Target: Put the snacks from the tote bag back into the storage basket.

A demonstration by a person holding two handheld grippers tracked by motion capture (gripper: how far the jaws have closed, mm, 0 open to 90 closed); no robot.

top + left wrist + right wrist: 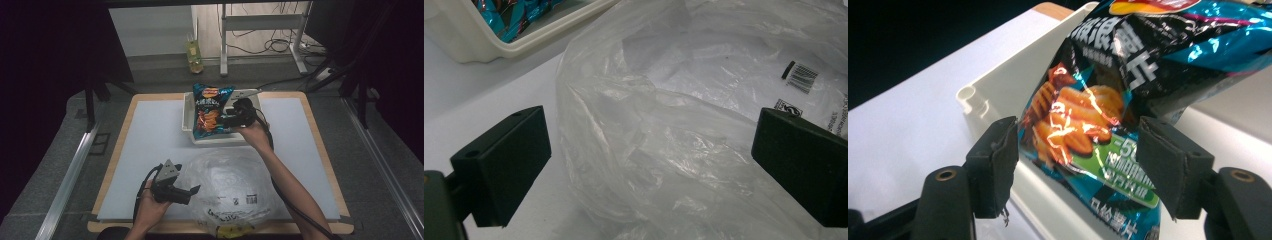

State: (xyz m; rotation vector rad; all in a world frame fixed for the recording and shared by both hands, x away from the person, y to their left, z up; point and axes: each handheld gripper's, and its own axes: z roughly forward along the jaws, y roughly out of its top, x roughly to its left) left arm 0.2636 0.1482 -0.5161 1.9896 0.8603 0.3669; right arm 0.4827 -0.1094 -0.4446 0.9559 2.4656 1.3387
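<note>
The chip bag (1098,120) stands between the right gripper's (231,119) jaws, its lower end down in the white tray (998,85) and its top leaning out over the tray's rim. The right jaws are partly open: the left pad lies at or just beside the bag's edge, though whether it touches I cannot tell, and the right pad stands a little off the crinkled foil, so the bag is not clamped. In the high view the bag (211,109) rises from the tray (188,111) just to the left of the right gripper, with the right hand (254,134) behind it. The left gripper (196,190) has its jaws wide open and holds nothing; the clear plastic bag (684,130) lies ahead of and between them, its rumpled near edge closer to the left jaw, neither pad pressing it. In the high view that plastic bag (227,187) lies on the counter (150,140) just right of the left jaws, and the tray is well beyond them. The left hand (150,207) grips its tool near the counter's front edge.
</note>
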